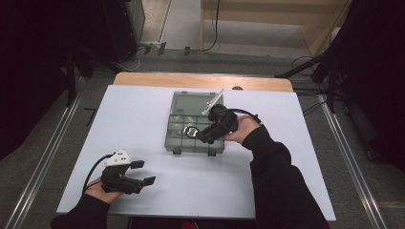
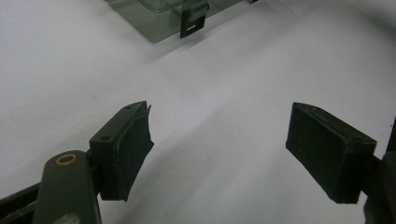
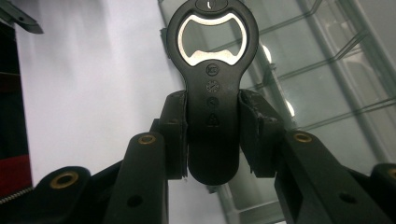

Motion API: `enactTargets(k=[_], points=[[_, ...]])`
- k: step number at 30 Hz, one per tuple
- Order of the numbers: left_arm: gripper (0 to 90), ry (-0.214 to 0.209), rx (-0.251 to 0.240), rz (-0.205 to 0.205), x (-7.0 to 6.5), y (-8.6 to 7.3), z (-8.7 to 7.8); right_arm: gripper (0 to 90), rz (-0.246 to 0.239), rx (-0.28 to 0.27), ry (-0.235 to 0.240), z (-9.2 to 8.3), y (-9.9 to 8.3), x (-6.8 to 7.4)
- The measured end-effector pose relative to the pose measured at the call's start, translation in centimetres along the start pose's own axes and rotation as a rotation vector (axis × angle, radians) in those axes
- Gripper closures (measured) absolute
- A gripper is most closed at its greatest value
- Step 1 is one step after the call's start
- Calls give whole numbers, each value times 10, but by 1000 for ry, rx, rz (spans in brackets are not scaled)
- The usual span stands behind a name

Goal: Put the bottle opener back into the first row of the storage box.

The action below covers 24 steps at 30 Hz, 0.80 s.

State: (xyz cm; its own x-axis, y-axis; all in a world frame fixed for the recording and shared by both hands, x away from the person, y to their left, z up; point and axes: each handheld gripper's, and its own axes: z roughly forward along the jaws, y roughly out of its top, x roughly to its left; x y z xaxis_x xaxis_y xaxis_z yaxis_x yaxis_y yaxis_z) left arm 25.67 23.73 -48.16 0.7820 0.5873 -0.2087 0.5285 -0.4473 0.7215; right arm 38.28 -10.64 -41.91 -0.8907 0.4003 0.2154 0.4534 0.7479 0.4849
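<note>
We take the clear compartment box (image 1: 196,123) as our landmark; it lies open on the white table (image 1: 143,124), toward the far middle of it, with its lid laid back away from the person.

Over the box's near right part hangs the right gripper (image 1: 203,137), held in a hand with a dark sleeve. In the right gripper view the gripper (image 3: 212,133) has its two pads closed on the handle of a black bottle opener (image 3: 212,84), one pad on each side edge, with the metal-lined opening pointing away over the box's dividers. In the high view the opener (image 1: 192,131) shows as a small ring above a compartment in the box's near half.

Our judgement: the step is setting the opener into a compartment. To do it well we would line the opener up with the compartment's long side, lower it until it rests on the floor between the dividers, and only then let go.

The left gripper (image 1: 143,172) rests well to the near left of the box. Its fingers (image 2: 126,149) are spread wide and grip nothing, with bare table between them.
</note>
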Motion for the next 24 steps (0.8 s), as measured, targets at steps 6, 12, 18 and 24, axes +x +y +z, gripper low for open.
enactTargets(k=[6,12,18,24], points=[[216,-4,2,-3,0,0,0,658,8,4,6,2,5,-14],[216,-6,2,0,-1,0,0,658,9,9,-3,3,11,-25],[216,-10,5,2,-1,0,1,657,-2,34,-15,8,17,-37],[216,-12,5,5,-1,0,1,657,-18,51,-34,13,24,-44]])
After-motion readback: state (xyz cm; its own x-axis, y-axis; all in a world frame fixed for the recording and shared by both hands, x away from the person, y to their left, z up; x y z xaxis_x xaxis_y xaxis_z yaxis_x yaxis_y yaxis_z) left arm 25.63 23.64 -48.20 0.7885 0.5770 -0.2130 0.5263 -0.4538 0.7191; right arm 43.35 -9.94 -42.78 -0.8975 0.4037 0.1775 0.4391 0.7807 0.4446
